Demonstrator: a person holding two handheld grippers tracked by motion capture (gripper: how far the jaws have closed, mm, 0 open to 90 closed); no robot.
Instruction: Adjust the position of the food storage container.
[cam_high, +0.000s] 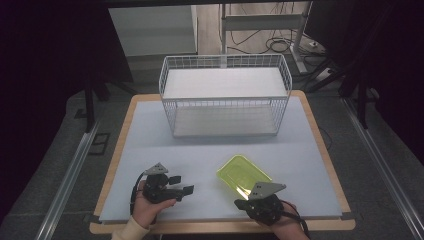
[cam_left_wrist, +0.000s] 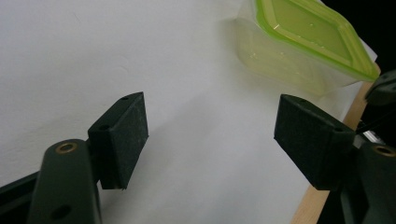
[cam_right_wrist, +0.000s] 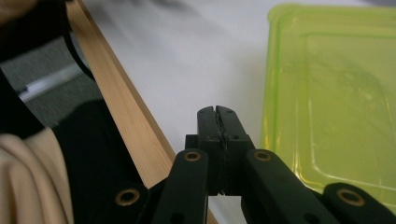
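The lime-green lidded container (cam_high: 243, 175) sits on the white table (cam_high: 150, 145), in front of the wire basket (cam_high: 224, 95). The right gripper (cam_high: 242, 203) hangs at the container's near corner, jaws pressed together on nothing, the box just beside them. The left gripper (cam_high: 181, 184) hovers well apart to the left, jaws spread wide, pointing toward the container.

Lab: rail-flanked table (cam_high: 320, 150), floor cables (cam_high: 280, 45)
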